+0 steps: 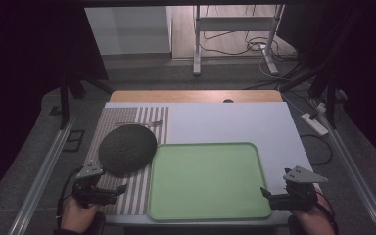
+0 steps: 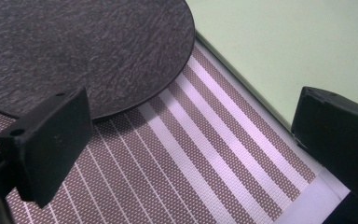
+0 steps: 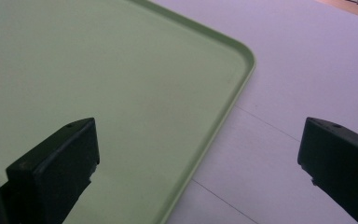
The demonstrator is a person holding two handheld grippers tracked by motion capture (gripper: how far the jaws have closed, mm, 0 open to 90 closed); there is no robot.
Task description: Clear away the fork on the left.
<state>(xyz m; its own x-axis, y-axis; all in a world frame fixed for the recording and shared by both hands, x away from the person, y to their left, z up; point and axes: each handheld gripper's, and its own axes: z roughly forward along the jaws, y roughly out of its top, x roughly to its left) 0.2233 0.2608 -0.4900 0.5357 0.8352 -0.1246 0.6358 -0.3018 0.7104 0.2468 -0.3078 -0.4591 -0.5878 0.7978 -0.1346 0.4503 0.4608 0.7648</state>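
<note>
A dark round textured plate (image 1: 127, 148) lies on a striped placemat (image 1: 137, 193) at the table's left, its right edge close to a pale green tray (image 1: 208, 178). My left gripper (image 1: 120, 190) hovers low over the mat's front part, open and holding nothing. In the left gripper view the plate (image 2: 84, 51) lies just beyond the left fingertip, with the mat (image 2: 191, 158) under the wide-apart jaws. My right gripper (image 1: 267, 195) is open by the tray's front right corner. In the right gripper view the tray's rim (image 3: 223, 112) runs between the jaws.
A white board (image 1: 235, 125) covers the table top, with a wooden strip (image 1: 196, 96) at the far edge. A thin utensil-like item (image 1: 142, 123) lies on the mat behind the plate. Metal rails run along both table sides. A power strip (image 1: 314, 123) lies off to the right.
</note>
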